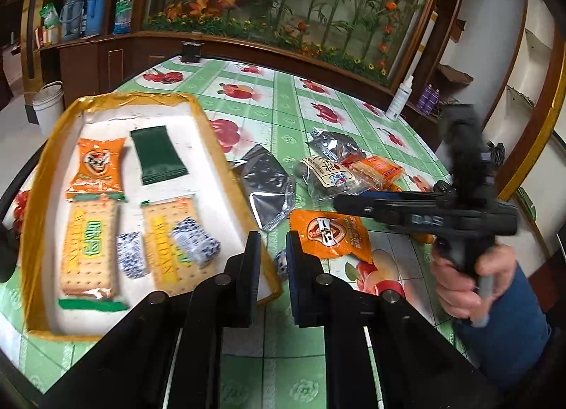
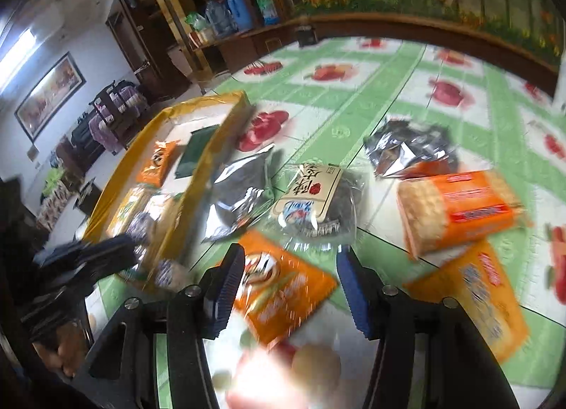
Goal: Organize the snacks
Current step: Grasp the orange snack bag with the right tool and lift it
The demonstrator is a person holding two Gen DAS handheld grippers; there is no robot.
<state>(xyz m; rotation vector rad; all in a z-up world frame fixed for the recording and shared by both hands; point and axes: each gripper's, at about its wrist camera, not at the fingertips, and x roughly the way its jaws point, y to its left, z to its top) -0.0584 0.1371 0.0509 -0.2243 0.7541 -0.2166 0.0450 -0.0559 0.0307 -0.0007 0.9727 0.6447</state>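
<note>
A yellow-rimmed white tray holds an orange snack pack, a green packet, two cracker packs and blue-white candies. My left gripper hovers at the tray's near right corner, jaws slightly apart and empty, with a small candy on the table between the tips. My right gripper is open above an orange snack pack, which also shows in the left wrist view. The right gripper shows in the left wrist view.
Loose on the fruit-print tablecloth lie a silver pouch, a clear-wrapped dark cake, a crumpled silver bag, an orange cracker pack and another orange pack. A white bottle stands at the far edge.
</note>
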